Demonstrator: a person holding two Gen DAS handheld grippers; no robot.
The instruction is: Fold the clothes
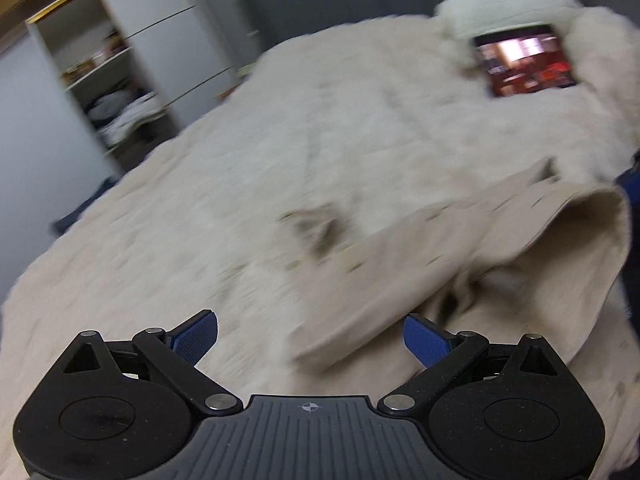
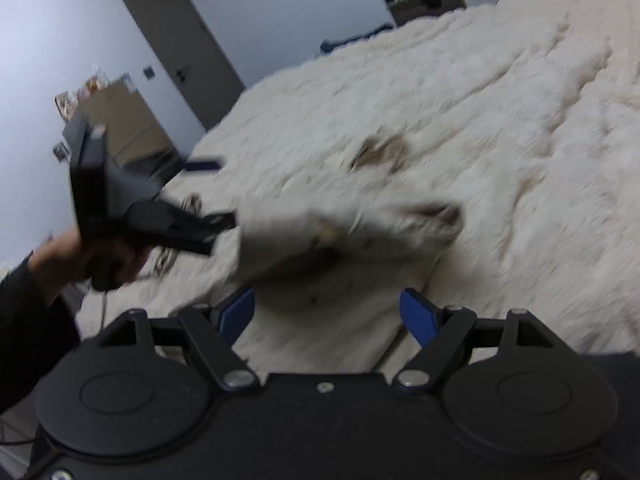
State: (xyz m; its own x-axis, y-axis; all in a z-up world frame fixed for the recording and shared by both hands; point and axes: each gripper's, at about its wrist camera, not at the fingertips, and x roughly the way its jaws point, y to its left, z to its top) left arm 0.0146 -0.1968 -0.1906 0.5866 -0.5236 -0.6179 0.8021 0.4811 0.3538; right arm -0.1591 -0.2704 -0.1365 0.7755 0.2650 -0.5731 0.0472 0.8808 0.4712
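Here, both grippers, left gripper (image 1: 310, 338) and right gripper (image 2: 326, 310), gape wide and empty above a beige garment (image 1: 432, 264) on the fleecy bed (image 1: 200, 208); best pinch one single hem layer squarely.

Black left claw (image 1: 310, 338) and right claw (image 2: 326, 314), blue pads, silver screws; dark sleeve (image 2: 24, 320)

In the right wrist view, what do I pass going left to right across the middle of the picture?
Person's hand in a dark sleeve → black left gripper, open → crumpled beige garment → fluffy cream blanket covering the bed.
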